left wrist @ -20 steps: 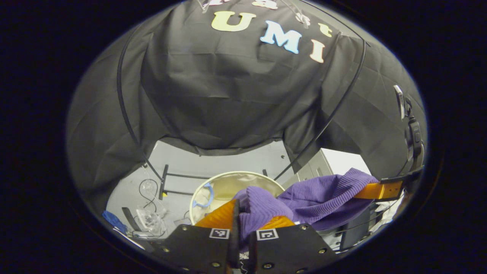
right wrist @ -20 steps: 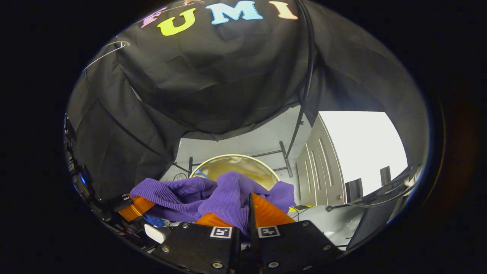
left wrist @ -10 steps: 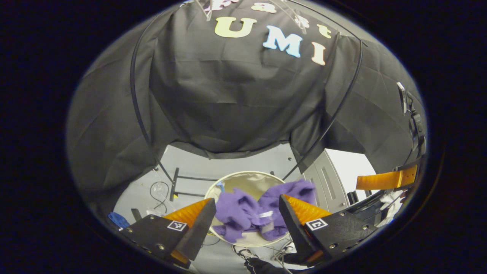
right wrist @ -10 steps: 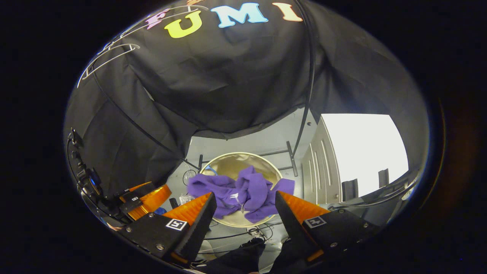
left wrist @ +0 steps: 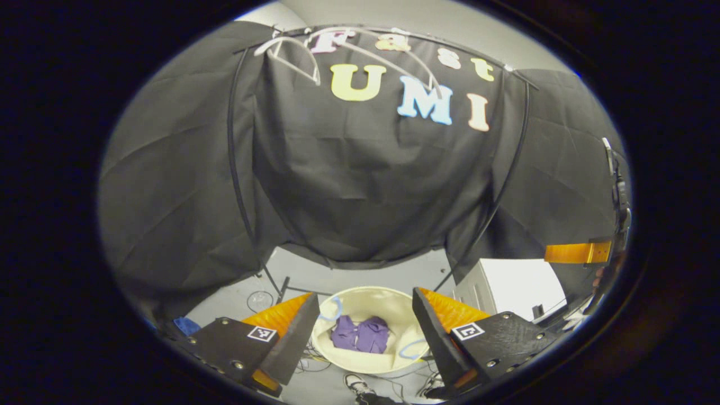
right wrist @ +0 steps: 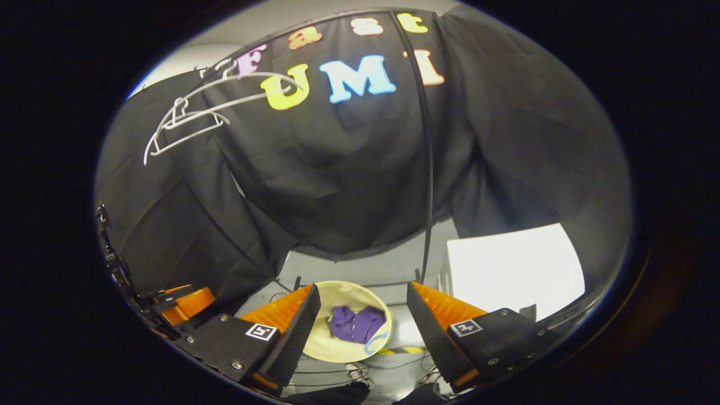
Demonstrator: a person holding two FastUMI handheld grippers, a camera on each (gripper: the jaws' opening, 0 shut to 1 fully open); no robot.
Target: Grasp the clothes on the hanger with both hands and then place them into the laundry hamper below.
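Lying crumpled in the bottom of the round cream laundry hamper (left wrist: 394, 360), the purple clothes (left wrist: 360, 334) are seen between the spread fingers of the left tongs (left wrist: 365, 315), which grip nothing. The right tongs (right wrist: 363, 306) are likewise held wide apart and empty above the hamper. A white hanger (right wrist: 185, 121) is seen bare, high against the black cloth wall. The hamper stands on the grey floor (left wrist: 304, 275)

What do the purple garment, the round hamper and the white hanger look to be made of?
Purple garment: soft fabric, matte, crumpled in loose folds; weave too small to tell. Round cream hamper: probably pliable cloth or coated fabric, smooth with a faint sheen. White hanger: thin rigid bars, likely plastic or coated wire.
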